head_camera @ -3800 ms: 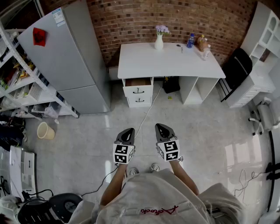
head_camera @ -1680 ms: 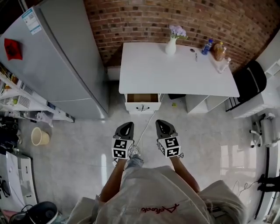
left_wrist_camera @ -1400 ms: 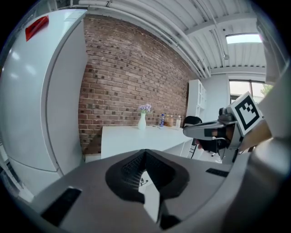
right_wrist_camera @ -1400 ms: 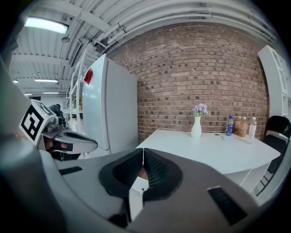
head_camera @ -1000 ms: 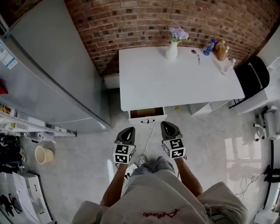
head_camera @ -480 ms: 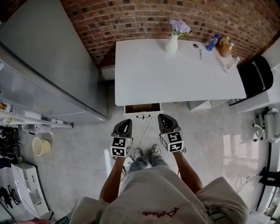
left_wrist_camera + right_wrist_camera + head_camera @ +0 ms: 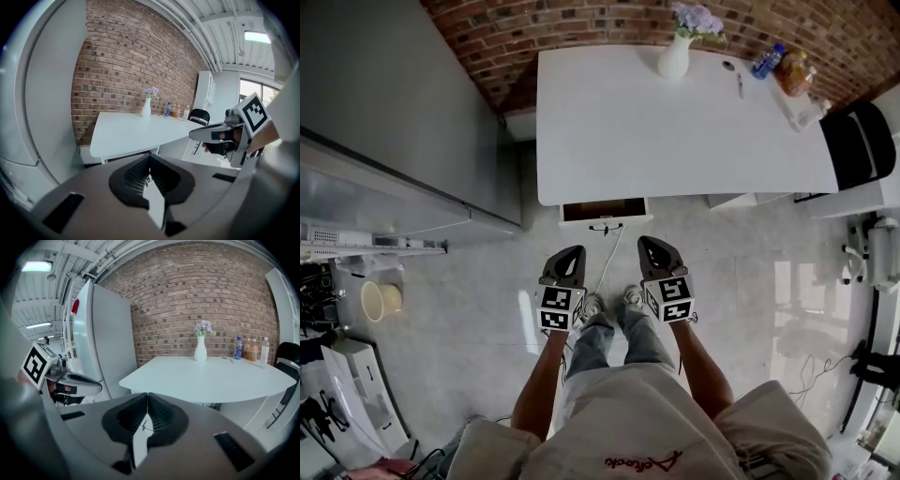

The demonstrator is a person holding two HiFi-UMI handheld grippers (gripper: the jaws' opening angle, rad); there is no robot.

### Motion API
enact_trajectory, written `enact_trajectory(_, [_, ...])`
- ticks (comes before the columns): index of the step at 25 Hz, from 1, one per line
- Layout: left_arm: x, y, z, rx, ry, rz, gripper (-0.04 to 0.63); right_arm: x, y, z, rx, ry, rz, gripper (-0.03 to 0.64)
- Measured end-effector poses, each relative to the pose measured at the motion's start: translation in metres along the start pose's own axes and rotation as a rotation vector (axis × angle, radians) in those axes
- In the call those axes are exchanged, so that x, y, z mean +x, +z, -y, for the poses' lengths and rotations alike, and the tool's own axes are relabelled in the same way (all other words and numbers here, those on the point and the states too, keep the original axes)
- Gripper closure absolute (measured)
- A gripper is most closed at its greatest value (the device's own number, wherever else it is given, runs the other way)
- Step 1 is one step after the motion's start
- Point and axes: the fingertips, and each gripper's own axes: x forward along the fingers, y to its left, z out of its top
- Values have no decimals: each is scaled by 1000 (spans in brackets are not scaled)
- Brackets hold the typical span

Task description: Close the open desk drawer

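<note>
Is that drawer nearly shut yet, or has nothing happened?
Done: the person stands facing the desk. In hand: nothing; left gripper and right gripper are shut, empty, short of the drawer, which sticks out open. Left: push it in.

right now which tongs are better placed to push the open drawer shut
Right, narrowly. The right tongs and left tongs are both shut and empty, short of the drawer, either side of its handle. In the head view the right tip looks a little nearer its front.

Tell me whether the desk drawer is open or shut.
Open: the drawer juts out past the desk edge, its brown inside showing.
</note>
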Motion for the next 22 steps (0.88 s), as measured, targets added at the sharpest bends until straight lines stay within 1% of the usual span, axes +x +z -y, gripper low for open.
enact_trajectory(7, [23, -57, -6, -15, -25, -53, 581, 21, -68, -10, 43, 1, -72, 598])
enact_trajectory(12, [39, -118, -10, -38, -37, -110, 581, 34, -128, -15, 59, -5, -130, 598])
enact_trajectory(18, [48, -196, -6, -31, -50, -201, 581, 42, -203, -25, 52, 1, -216, 598])
enact_trajectory(22, [55, -232, -4, -21, -48, -234, 581, 42, -238, -25, 42, 8, -254, 598])
